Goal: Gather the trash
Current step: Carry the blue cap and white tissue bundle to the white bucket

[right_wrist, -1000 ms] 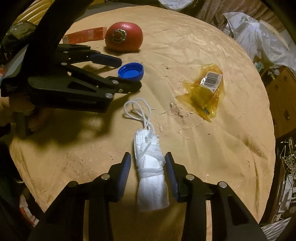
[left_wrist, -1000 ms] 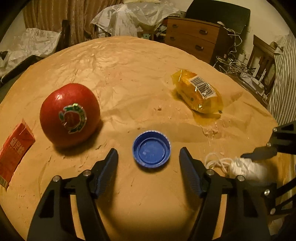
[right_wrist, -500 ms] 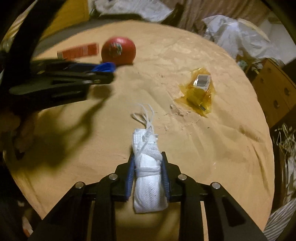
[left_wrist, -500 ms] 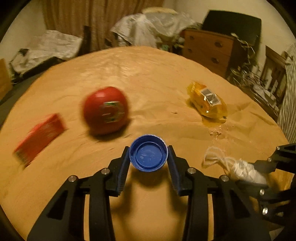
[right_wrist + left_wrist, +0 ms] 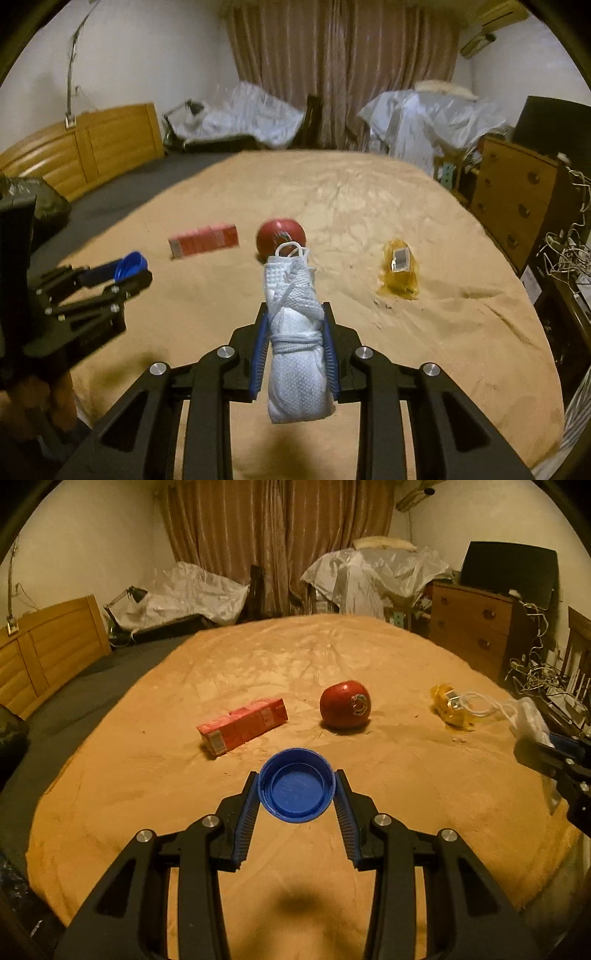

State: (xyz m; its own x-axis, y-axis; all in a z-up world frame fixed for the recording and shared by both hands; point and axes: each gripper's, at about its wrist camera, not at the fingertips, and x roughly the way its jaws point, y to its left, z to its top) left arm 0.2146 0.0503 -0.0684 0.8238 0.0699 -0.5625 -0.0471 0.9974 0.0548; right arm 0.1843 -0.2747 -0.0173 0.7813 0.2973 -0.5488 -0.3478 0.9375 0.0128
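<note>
My left gripper [image 5: 297,788] is shut on a blue bottle cap [image 5: 297,789] and holds it above the tan-covered table [image 5: 258,672]. My right gripper [image 5: 293,325] is shut on a rolled white face mask [image 5: 295,339] with its loops hanging forward, also lifted off the table. The left gripper with the cap [image 5: 131,264] shows at the left of the right wrist view. The mask [image 5: 530,718] shows at the right edge of the left wrist view. A red carton [image 5: 242,727], a red apple [image 5: 345,709] and a yellow wrapper [image 5: 448,707] lie on the table.
The carton [image 5: 203,240], apple [image 5: 282,232] and wrapper [image 5: 400,269] lie in a row across the table's middle. A wooden dresser [image 5: 476,627] and tangled cables [image 5: 535,675] stand at the right. Plastic-covered furniture [image 5: 369,576] is behind the table.
Both grippers have risen and tilted up, carrying the cap and the mask well above the table. The items left on the table now look farther away.
</note>
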